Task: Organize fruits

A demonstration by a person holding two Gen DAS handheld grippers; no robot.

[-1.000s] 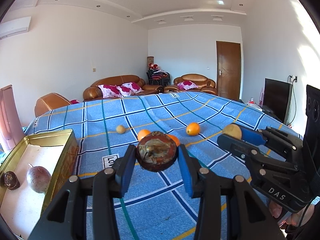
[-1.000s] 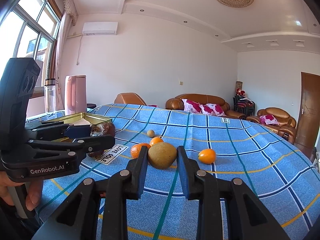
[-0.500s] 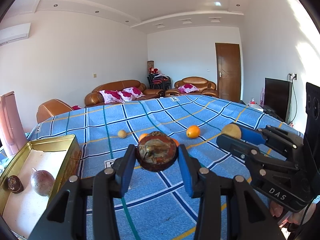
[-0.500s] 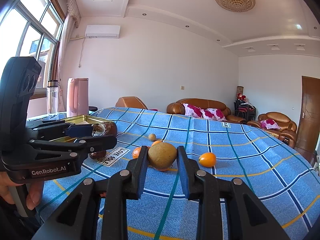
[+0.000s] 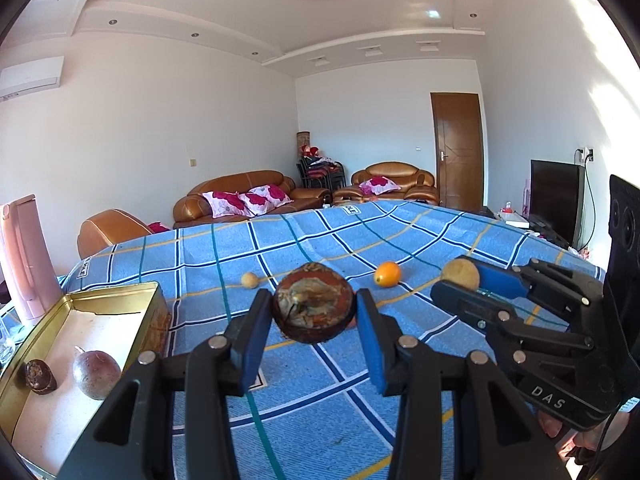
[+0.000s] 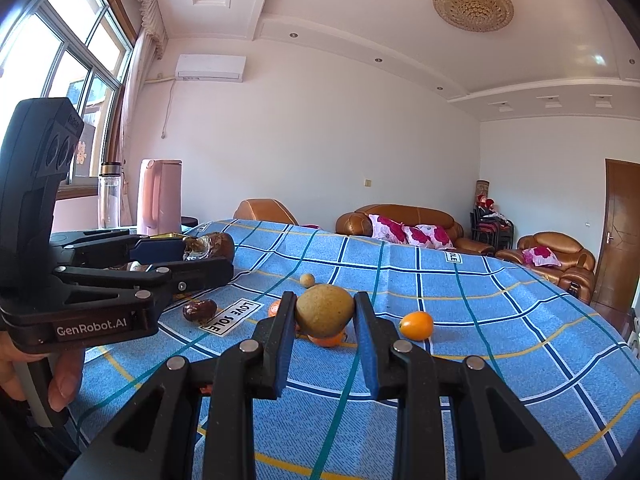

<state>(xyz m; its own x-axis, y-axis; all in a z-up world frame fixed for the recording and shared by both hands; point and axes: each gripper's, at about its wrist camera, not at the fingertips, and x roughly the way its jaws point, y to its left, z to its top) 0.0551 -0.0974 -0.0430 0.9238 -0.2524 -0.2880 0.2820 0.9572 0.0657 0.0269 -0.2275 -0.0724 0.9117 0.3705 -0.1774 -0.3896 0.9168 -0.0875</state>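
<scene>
Two grippers (image 5: 314,312) (image 6: 325,312), one tin (image 5: 112,294).

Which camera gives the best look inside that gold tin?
The left wrist view: it looks down into the gold tin, showing two dark fruits on its pale floor. In the right wrist view only a sliver of its rim peeks out behind the left claw.

light: you get bright daylight from the window (image 6: 60,60), blown out white | glare: sun patch on the right wall (image 5: 560,80) | shadows: soft | focus: sharp, no motion blur | edges: you see heavy fisheye bending, black corner vignette
</scene>
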